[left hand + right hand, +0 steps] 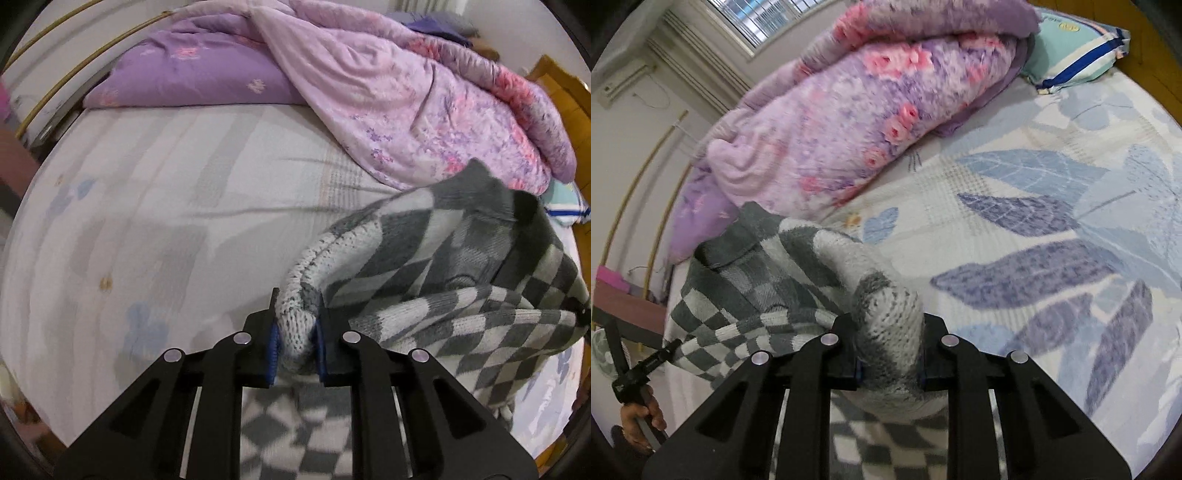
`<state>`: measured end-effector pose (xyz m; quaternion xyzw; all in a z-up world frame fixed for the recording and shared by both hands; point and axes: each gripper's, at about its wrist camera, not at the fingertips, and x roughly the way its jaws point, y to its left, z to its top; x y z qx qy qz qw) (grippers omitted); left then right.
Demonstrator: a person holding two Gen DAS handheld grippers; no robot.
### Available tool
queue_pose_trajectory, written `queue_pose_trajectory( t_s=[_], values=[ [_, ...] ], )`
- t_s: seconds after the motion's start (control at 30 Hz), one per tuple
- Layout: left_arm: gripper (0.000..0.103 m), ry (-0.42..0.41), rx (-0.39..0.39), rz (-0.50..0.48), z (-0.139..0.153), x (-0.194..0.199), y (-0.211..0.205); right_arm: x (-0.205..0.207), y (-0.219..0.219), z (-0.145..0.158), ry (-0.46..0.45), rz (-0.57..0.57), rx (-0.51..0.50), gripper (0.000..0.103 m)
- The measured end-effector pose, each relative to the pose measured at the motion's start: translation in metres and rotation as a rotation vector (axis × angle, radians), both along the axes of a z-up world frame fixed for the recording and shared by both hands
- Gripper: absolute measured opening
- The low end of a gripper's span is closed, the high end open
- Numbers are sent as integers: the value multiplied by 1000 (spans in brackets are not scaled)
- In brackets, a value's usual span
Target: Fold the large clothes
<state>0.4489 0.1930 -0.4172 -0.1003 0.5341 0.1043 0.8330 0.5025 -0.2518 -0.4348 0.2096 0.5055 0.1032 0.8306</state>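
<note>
A grey-and-white checkered knit sweater [461, 266] is held up over the bed between my two grippers. My left gripper [297, 332] is shut on one bunched knit edge of it. My right gripper [890, 354] is shut on another bunched edge of the sweater [768, 258]. The garment sags between them, with its dark collar at the top and more fabric hanging below the fingers. The left gripper also shows at the lower left of the right wrist view [646, 365], in a hand.
The bed sheet [147, 221] has a pale leaf print [1034, 258]. A crumpled lilac floral quilt [388, 103] lies along the far side, also in the right wrist view [849, 122]. A purple pillow [192, 70] and a striped teal pillow [1078, 48] lie by it.
</note>
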Motion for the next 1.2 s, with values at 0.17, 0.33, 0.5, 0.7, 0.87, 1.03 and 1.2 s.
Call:
queue_pose_trajectory(
  t_s=[0.17,0.33,0.5,0.7,0.87,1.03,1.2],
  values=[
    [14,-19,-32,29,19,-69,0,-59,-7,28,-24,-17,-6,18],
    [14,-29,-63,15,25,-141,1,-143,-14,47,-41,-67,-14,18],
    [14,2,-84,21,13,-218,11,-238,-18,33,-1,-134,-48,18],
    [15,122,-97,15,-36,-300,14,-334,-27,-31,169,-210,-75,19],
    [16,198,-84,44,-89,-346,6,-372,-23,-88,354,-245,-147,22],
    [21,170,-137,129,-93,-376,6,-388,-26,-81,358,-272,-208,51],
    [40,87,-320,239,-72,-397,21,-413,-43,-63,337,-353,-111,57]
  ],
)
